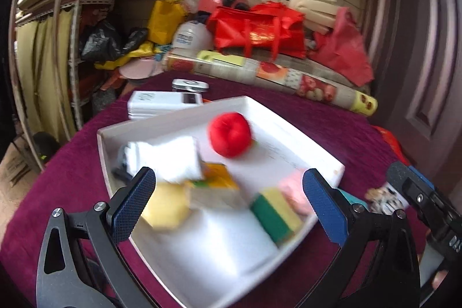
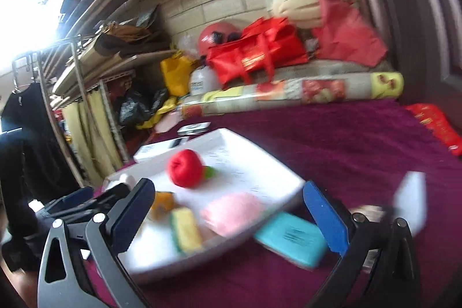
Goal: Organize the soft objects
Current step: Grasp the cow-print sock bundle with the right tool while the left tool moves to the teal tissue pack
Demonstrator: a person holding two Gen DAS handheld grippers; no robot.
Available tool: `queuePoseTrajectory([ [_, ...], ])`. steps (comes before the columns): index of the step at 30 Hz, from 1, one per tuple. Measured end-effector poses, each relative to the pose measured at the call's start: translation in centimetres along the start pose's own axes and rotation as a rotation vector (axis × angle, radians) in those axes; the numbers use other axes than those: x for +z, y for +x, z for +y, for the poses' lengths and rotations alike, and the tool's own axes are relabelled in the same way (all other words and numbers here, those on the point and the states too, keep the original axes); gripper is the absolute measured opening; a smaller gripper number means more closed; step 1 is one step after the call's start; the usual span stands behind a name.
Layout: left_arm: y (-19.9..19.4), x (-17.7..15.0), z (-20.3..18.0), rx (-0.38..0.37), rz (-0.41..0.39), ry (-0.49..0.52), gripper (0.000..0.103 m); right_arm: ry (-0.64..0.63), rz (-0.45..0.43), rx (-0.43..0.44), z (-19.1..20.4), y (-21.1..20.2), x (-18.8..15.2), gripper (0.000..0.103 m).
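While both views are motion-blurred, layout reads fine, left to right. Left gripper (image 1: 228, 201): jaws fully wide, nothing between the pads, hovering over the near edge of the white tray (image 1: 288, 120) on the maroon tablecloth (image 1: 63, 178). Inside the tray, from the left: white rolled cloth (image 1: 170, 158), yellow sponge (image 1: 166, 207) in front of it, orange-topped sponge (image 1: 219, 181), red plush ball (image 1: 230, 134) further back mid-tray, green-yellow sponge (image 1: 274, 212), pink soft piece (image 1: 294, 189) against the right wall. So most soft items sit in the tray already.

Right gripper (image 2: 228, 207): also spread wide, empty, aimed at the tray's near right corner. Just outside that corner on the cloth lies a teal flat item (image 2: 291, 238), close to the tray wall, possibly touching; can't tell. Further right, a blurred white object (image 2: 411, 198); can't identify it.

Risks, my read:
- Two wide grippers crowd the same tray corner; in the left view the right gripper body is right beside the left one's finger. Collision likely if both reach in.
- Teal item lies flat on cloth: pads could pinch the tablecloth too and drag the tray.
- An open finger catching the tray's raised wall could tip or shove it and spill the ball.
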State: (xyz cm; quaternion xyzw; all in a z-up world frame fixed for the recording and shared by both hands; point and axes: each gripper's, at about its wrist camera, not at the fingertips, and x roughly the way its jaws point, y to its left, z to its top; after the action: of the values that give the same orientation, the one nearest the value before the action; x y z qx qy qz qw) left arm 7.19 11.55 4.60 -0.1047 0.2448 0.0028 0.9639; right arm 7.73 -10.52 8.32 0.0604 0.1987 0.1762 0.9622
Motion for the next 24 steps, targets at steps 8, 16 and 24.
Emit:
queuePoseTrajectory([
  [8,-1.0,-4.9,-8.9,-0.231,0.053,0.189,0.103,-0.057,-0.094,-0.287,-7.3,-7.1,-2.6,0.103],
  [16,0.7,-6.6,-11.9,-0.280,0.161,0.281,0.103,0.039,-0.059,-0.369,-11.0,-7.1,-4.1,0.103],
  [24,3.9,-6.9,-11.3,-0.268,0.336,0.224,0.103,0.024,-0.060,-0.375,-10.9,-7.4,-4.6,0.103],
])
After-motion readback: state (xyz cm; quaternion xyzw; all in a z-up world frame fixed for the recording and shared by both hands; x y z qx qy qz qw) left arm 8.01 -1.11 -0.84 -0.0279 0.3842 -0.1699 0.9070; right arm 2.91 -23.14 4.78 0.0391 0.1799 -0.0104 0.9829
